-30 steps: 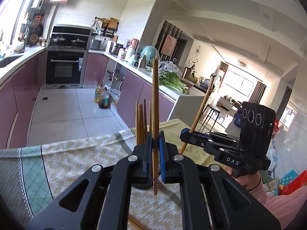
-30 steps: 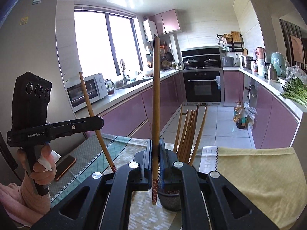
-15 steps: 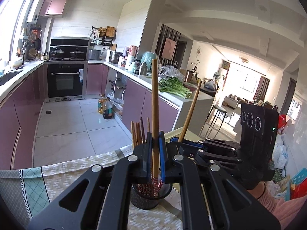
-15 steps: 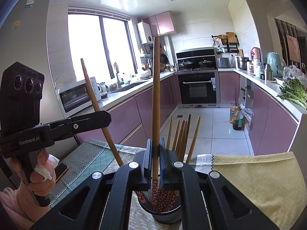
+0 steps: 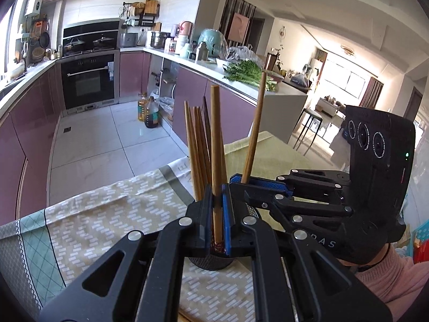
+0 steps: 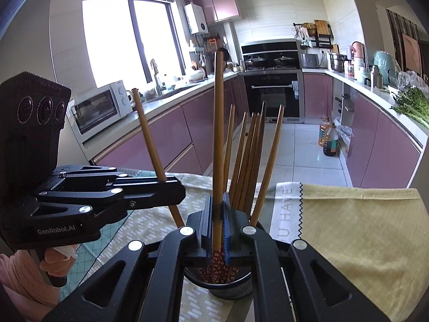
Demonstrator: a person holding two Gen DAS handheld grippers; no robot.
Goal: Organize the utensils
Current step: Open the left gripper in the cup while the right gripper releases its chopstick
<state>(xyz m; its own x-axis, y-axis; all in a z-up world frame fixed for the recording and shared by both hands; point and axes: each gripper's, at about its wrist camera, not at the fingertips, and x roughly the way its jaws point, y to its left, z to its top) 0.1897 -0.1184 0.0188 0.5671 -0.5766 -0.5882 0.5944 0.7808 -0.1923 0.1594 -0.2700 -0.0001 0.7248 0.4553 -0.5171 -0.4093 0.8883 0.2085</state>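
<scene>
Each tool [image 5: 218,216] [image 6: 217,224] grips 1 chopstick [image 5: 215,145] [image 6: 217,134] over the holder [image 6: 230,285].

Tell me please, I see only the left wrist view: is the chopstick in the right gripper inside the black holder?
Observer: In the right wrist view, the right gripper is shut on the right chopstick, and its patterned end appears to sit within the rim of the holder.
Operator: And how does my left chopstick stand?
Observer: Seen from there, the left chopstick tilts, with its top leaning left, away from the bundle. Its tip hides behind the right gripper.
</scene>
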